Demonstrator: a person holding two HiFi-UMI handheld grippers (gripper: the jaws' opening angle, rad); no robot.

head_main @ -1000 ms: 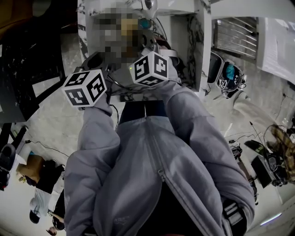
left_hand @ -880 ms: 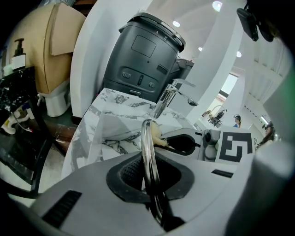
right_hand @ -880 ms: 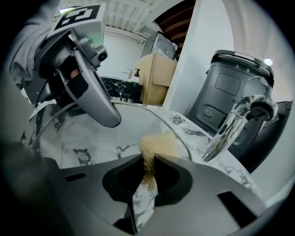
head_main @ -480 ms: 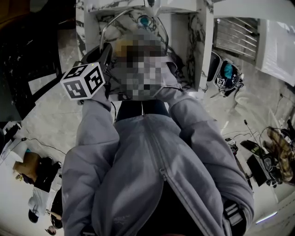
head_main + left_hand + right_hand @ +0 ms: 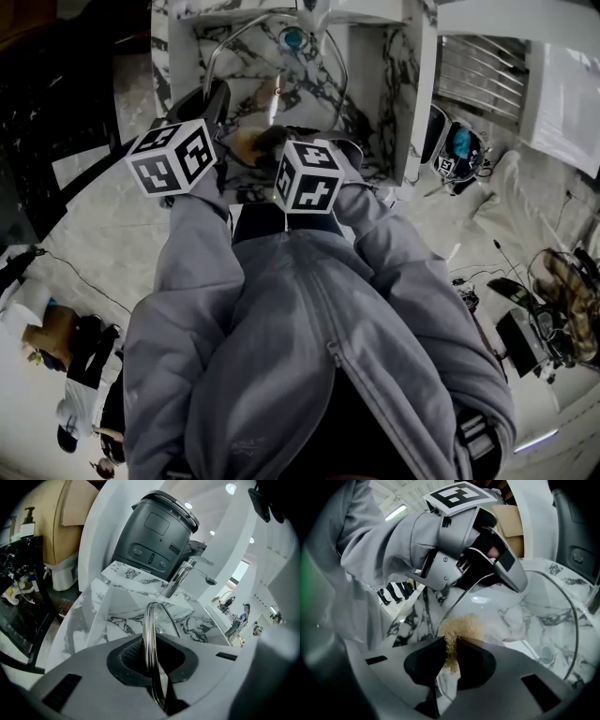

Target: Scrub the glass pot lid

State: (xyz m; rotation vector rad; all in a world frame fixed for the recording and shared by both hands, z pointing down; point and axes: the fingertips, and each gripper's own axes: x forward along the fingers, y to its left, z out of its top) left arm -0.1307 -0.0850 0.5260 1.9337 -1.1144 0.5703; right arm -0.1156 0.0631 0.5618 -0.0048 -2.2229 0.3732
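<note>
Clear, metal-rimmed glass lid (image 5: 148,623) sits clamped in left gripper (image 5: 152,660); right gripper (image 5: 451,660) pinches scrubber (image 5: 462,626).

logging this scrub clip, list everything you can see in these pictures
glass pot lid: one, clear with metal rim, held on edge over the sink
scrub pad: one, tan, close to the lid's glass
sink: one, white with dark marbling, below the lid
faucet: one, chrome, at the sink's back
appliance: one, black, behind the sink
left gripper: one, grey, shut on the lid's rim
right gripper: one, grey, shut on the scrub pad
sleeves: two, grey, lower head view
</note>
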